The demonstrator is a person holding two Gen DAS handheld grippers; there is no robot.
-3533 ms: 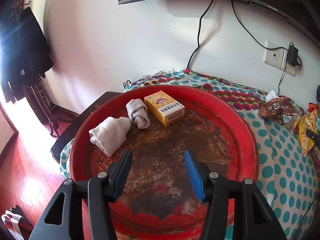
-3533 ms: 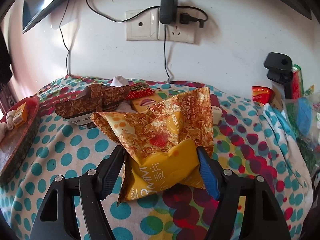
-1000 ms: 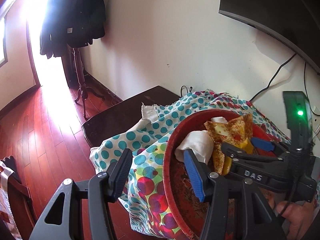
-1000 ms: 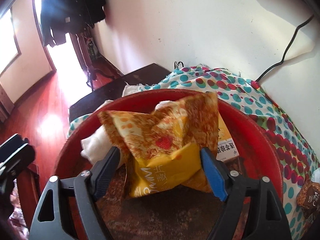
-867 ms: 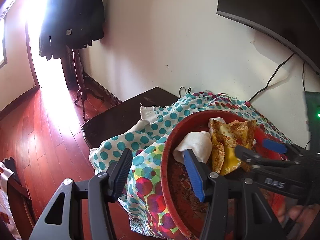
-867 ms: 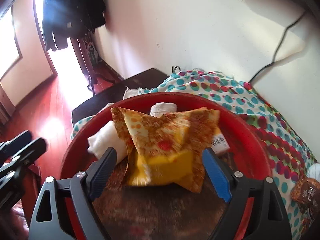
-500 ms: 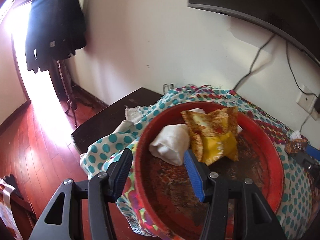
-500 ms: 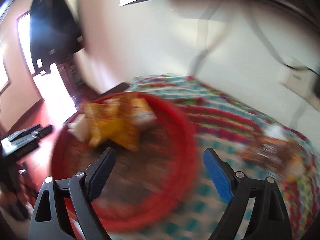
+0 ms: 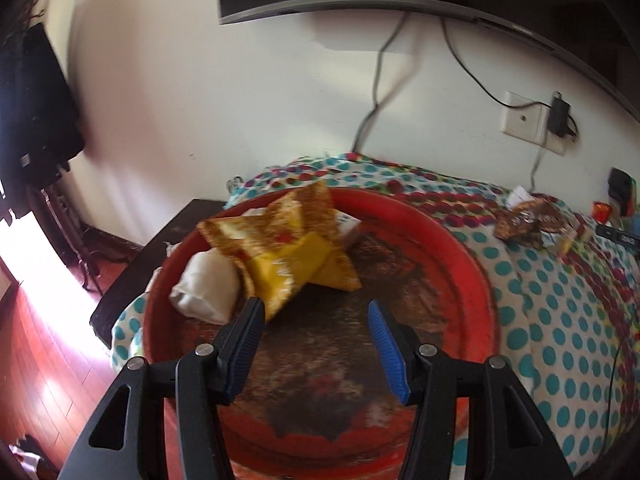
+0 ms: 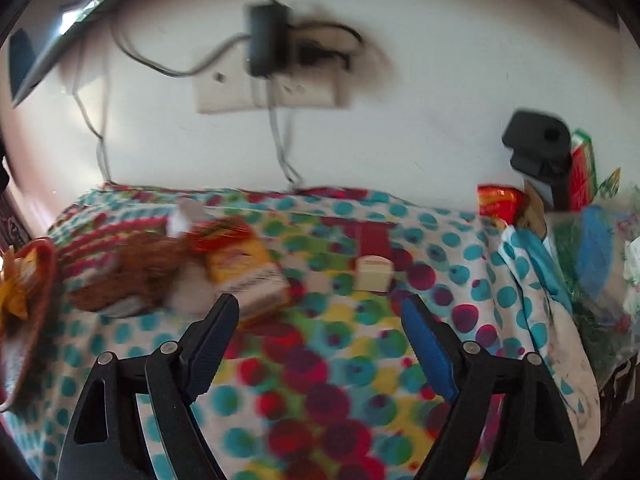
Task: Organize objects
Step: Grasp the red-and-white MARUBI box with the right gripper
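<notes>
A round red tray [image 9: 476, 276] sits on the polka-dot cloth. In it lie a yellow-brown snack bag [image 9: 288, 252], a white rolled cloth [image 9: 206, 286] to its left, and a box mostly hidden behind the bag. My left gripper [image 9: 316, 312] is open and empty above the tray's near half. My right gripper [image 10: 320, 308] is open and empty over the cloth. Ahead of it lie a yellow box [image 10: 248, 272], a brown wrapper [image 10: 132, 272] and a small beige box [image 10: 374, 274]. The tray's edge [image 10: 40, 280] shows at the far left.
A brown wrapper pile [image 9: 528, 220] lies right of the tray. Wall sockets with a black adapter [image 10: 266, 40] and hanging cables are behind. A black device [image 10: 538, 140], red packets [image 10: 500, 202] and a green-blue bag [image 10: 592, 256] crowd the right side. A dark side table [image 9: 132, 280] stands left.
My right gripper released the snack bag into the tray and swung right, back over the cloth. My left gripper turned back to face the tray.
</notes>
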